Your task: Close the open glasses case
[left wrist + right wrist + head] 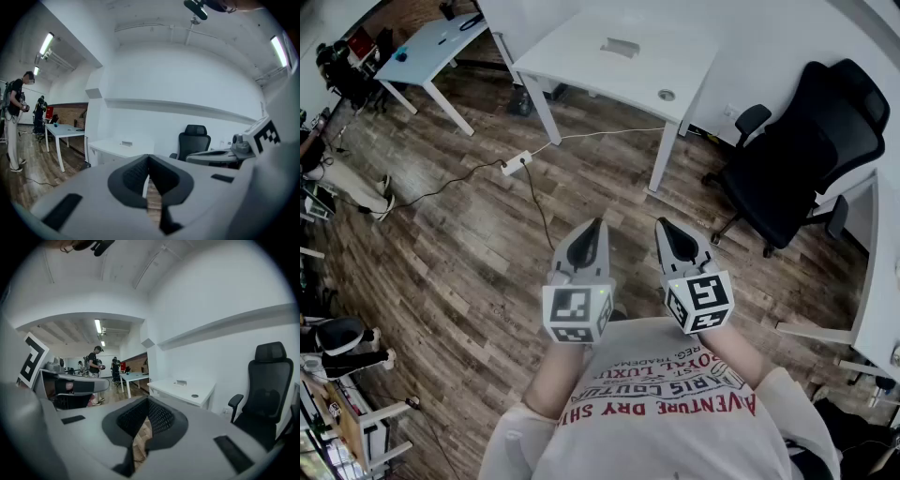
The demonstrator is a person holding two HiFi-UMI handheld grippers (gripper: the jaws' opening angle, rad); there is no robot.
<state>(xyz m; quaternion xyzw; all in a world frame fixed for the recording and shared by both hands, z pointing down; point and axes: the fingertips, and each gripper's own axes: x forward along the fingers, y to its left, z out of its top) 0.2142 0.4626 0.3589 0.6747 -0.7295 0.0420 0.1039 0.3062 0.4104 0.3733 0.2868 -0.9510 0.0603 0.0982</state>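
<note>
No glasses case shows in any view. I hold both grippers side by side in front of my chest, above the wooden floor, pointing forward. In the head view the left gripper is shut, its grey jaws meeting at the tip with nothing between them. The right gripper stands a hand's width to its right, also shut and empty. The left gripper view shows its jaws pressed together against a white wall. The right gripper view shows the same for its own jaws.
A white desk stands ahead, a black office chair to its right. A power strip with cables lies on the floor. Another white desk is far left, a table edge at right. People stand at the left.
</note>
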